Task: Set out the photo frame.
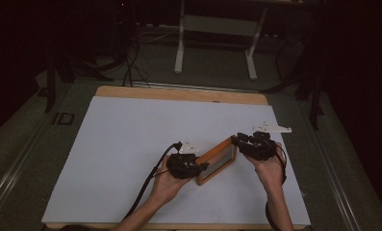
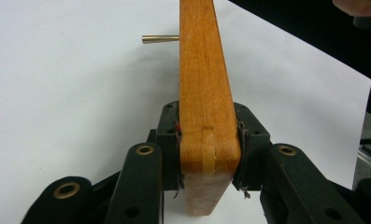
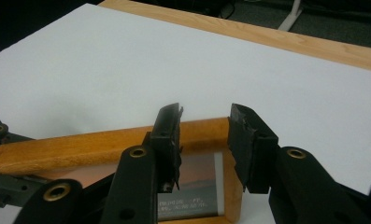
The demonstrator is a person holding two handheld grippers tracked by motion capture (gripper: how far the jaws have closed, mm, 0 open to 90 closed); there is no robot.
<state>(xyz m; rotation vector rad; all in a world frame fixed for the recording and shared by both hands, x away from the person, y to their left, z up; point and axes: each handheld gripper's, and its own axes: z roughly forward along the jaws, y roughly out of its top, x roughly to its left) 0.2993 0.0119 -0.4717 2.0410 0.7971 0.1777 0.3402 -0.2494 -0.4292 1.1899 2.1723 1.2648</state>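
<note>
Rectangular orange-brown wooden picture frame (image 1: 217,160) over the white table sheet (image 1: 131,144), one corner pinched edgewise between the left gripper's (image 1: 201,167) pads, opposite end at the right gripper (image 1: 240,140), jaws spread astride its rail.

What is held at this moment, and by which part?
The left tongs clamp the wooden picture frame on one corner, across its thickness. The right tongs stand open over the opposite end, gripping nothing.
</note>
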